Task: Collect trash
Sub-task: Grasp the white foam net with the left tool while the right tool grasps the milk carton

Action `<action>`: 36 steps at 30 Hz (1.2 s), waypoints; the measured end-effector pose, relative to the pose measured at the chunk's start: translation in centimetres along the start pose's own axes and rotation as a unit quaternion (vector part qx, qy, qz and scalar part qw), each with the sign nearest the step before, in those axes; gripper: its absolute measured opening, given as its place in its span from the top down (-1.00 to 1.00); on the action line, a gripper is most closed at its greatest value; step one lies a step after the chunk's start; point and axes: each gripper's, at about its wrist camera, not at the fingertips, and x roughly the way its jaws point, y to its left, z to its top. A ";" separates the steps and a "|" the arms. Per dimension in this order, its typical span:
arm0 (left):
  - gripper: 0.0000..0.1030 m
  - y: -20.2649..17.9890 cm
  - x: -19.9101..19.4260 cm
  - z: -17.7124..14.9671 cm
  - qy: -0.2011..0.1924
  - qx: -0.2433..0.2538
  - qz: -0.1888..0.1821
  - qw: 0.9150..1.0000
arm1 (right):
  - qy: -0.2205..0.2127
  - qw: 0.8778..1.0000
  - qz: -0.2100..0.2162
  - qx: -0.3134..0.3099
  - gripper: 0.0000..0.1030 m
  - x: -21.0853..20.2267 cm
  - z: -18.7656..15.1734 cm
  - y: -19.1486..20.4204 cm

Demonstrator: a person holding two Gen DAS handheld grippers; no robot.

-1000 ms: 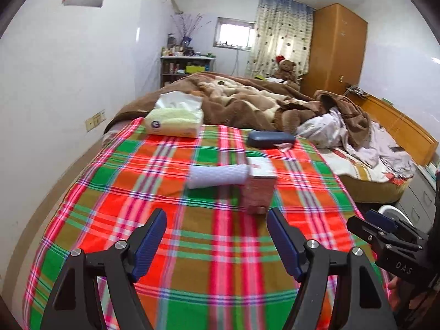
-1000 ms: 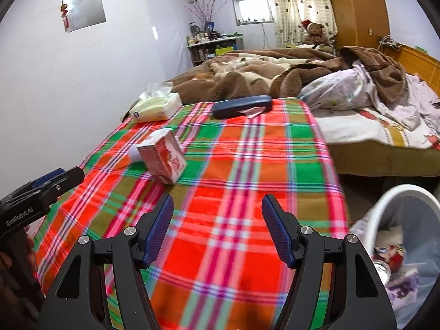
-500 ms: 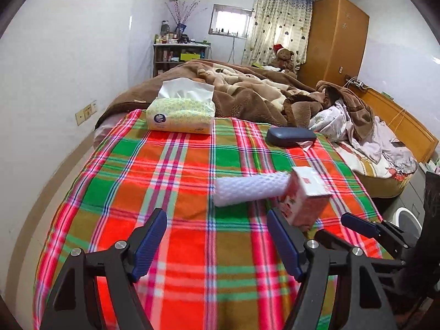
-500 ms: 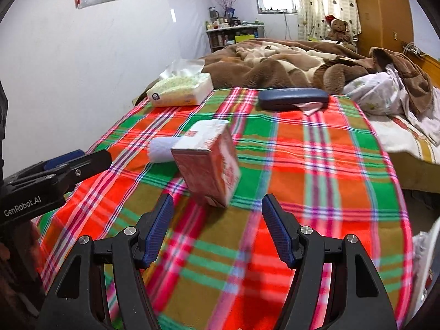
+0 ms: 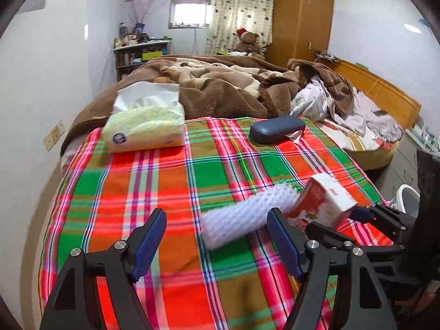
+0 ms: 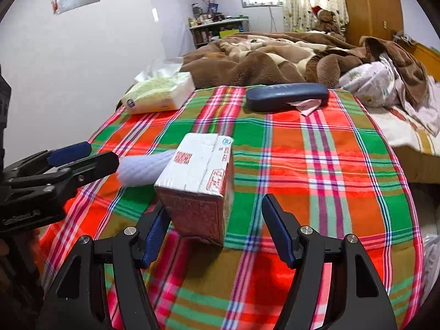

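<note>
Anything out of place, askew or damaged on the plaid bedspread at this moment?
Two bits of litter stand out: a white foam net sleeve lying on its side against a small red-and-white carton that stands a little tilted. A crumpled paper scrap pokes out from under the dark blue case. Nothing looks spilled or broken.

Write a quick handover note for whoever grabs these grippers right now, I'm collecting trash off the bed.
Left gripper: open, empty, lined up on the white foam sleeve.
Right gripper: open, empty, straddling the red and white carton, not closed.
Both items lie touching on the plaid blanket.
Done: nothing picked up in these views.
Left: grab both, carry to the white bin beside the bed.
</note>
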 end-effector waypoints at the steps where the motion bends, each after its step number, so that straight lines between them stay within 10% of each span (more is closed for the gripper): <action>1: -0.46 -0.1 0.3 0.1 0.002 0.001 -0.005 1.000 | 0.000 1.000 0.000 0.001 -0.15 0.1 0.1 -0.2; 4: -0.46 -0.7 1.9 0.4 0.018 0.012 -0.015 1.000 | -0.004 1.000 -0.016 -0.004 0.20 0.1 0.5 -0.6; 23: -0.46 -5.7 6.0 -1.7 0.094 0.107 -0.047 0.989 | -0.008 1.000 -0.011 0.011 0.22 -0.6 1.3 -4.0; 36: 0.25 -6.7 3.8 -2.6 0.078 0.063 -0.033 0.994 | -0.028 1.000 -0.013 0.001 0.24 -2.6 0.7 -4.4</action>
